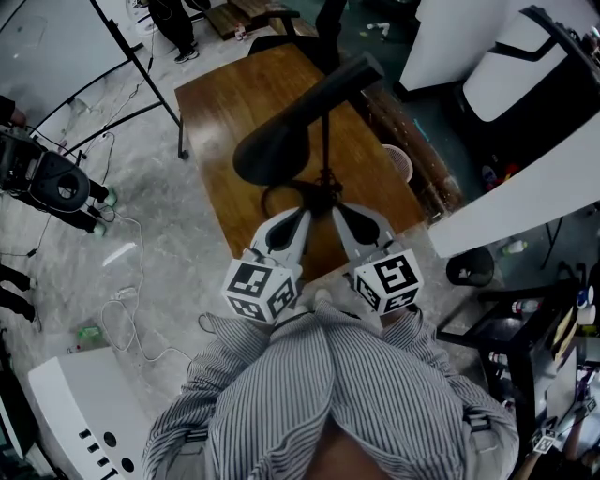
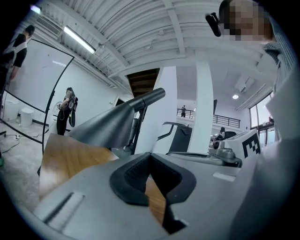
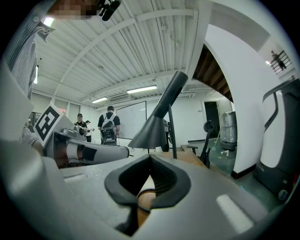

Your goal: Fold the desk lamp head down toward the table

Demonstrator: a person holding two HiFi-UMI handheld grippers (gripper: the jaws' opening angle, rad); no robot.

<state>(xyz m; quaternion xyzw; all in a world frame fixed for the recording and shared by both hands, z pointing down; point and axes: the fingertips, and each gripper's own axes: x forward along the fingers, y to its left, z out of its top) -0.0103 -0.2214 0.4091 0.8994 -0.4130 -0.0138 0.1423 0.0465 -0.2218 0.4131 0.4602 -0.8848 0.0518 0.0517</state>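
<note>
A black desk lamp stands on the wooden table. Its cone head is tilted, with the wide mouth toward the near left, and the thin upright stem rises from a base near the table's front edge. My left gripper and right gripper sit side by side just before the base, both shut and empty. In the left gripper view the lamp head looms above the closed jaws. The right gripper view has the lamp head and stem straight ahead.
A black office chair stands at the table's far end. Black stand legs and cables cross the floor at left. A white round bin sits right of the table, beside white panels. People stand in the background.
</note>
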